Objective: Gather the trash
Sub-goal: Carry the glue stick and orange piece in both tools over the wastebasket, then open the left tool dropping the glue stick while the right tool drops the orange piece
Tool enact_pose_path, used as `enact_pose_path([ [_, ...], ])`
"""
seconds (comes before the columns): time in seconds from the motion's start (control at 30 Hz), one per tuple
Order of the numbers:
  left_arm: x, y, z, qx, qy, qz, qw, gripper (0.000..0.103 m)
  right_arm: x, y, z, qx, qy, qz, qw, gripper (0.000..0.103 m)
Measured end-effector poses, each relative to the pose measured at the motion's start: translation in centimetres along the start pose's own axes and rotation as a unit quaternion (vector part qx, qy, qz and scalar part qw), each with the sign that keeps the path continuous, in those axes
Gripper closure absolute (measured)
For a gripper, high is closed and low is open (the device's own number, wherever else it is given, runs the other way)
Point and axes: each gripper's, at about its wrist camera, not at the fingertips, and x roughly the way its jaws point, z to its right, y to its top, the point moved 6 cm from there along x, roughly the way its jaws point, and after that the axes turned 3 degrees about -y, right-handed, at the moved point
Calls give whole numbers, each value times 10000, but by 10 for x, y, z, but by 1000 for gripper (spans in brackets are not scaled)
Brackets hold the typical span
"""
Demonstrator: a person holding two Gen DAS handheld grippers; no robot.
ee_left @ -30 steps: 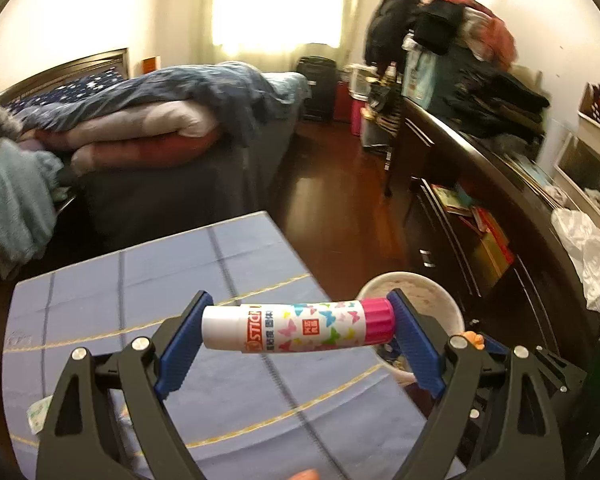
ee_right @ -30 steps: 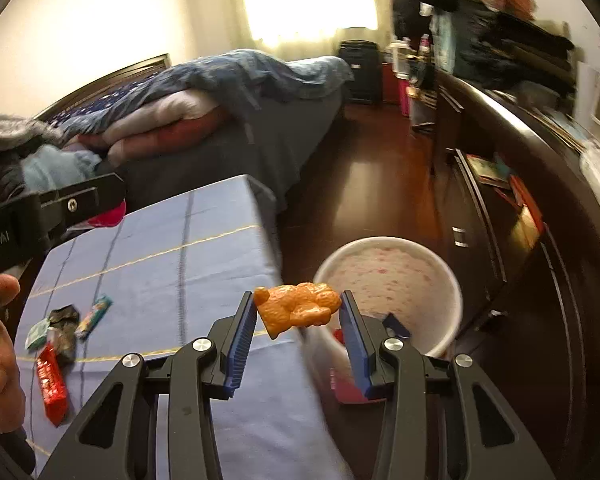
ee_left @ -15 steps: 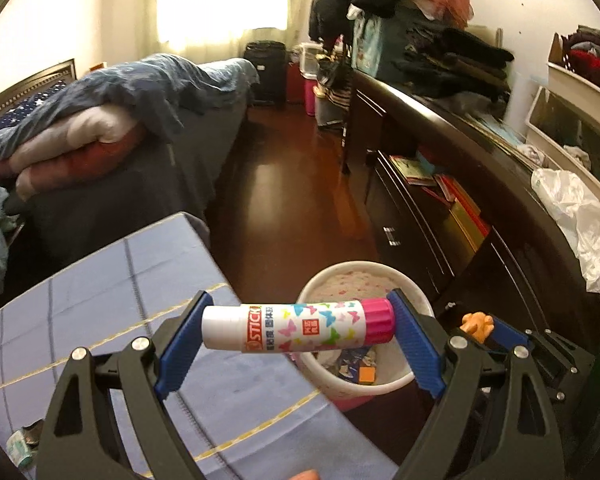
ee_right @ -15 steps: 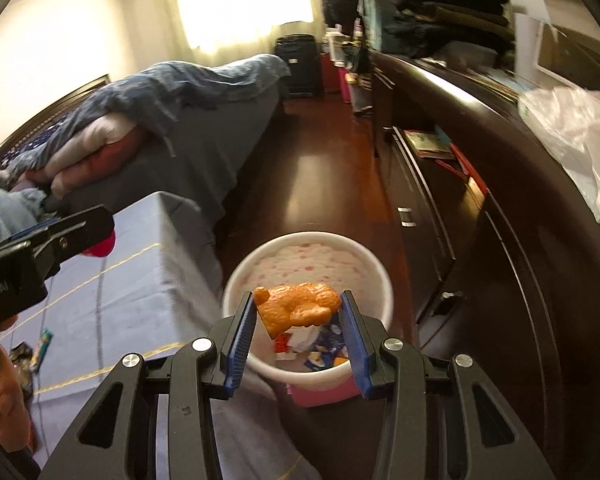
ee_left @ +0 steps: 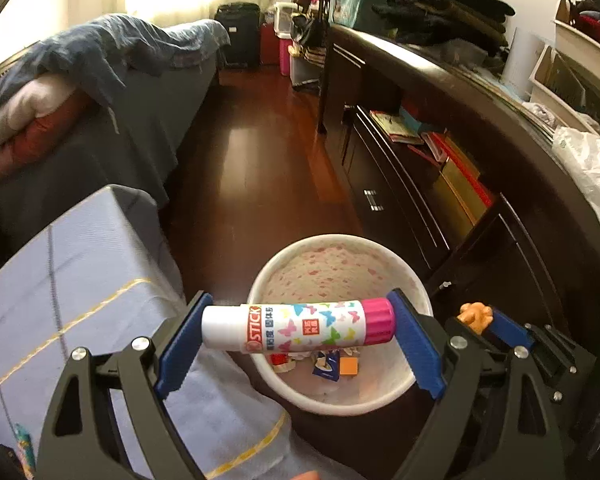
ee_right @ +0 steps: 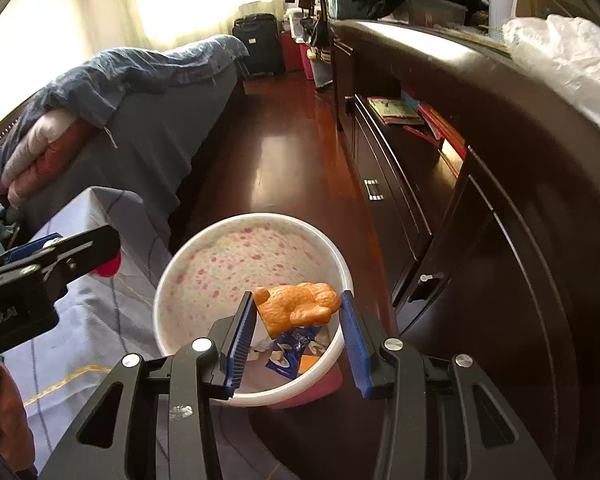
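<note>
We count two tools, each clamped on one thing. The left tool (ee_left: 300, 334) grips one glue stick (ee_left: 298, 328) end to end, low centre of the left view, over the one white bin (ee_left: 384, 396). The right tool (ee_right: 298, 330) pinches one orange toy (ee_right: 298, 306) above the same bin (ee_right: 168, 276), lower centre of the right view. A few wrappers (ee_right: 290, 350) lie inside; we can't count them exactly. One blue-clothed bench (ee_left: 80, 280) sits lower left.

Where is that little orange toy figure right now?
The orange toy figure is clamped in the right gripper, just above the near rim of the white bin, which stands on the floor between the blue-clothed table and the dark dresser.
</note>
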Motion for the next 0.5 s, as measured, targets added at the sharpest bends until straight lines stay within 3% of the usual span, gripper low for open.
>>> enact_pose_path([
  [0.37,35,4,-3,-191,-245,-226,9993,14,37,-3,-11,-143,-138,-193,9996,59],
  [0.5,37,7,-3,-215,-247,-172,9993,11,43,-1,-13,-165,-171,-159,9996,49],
])
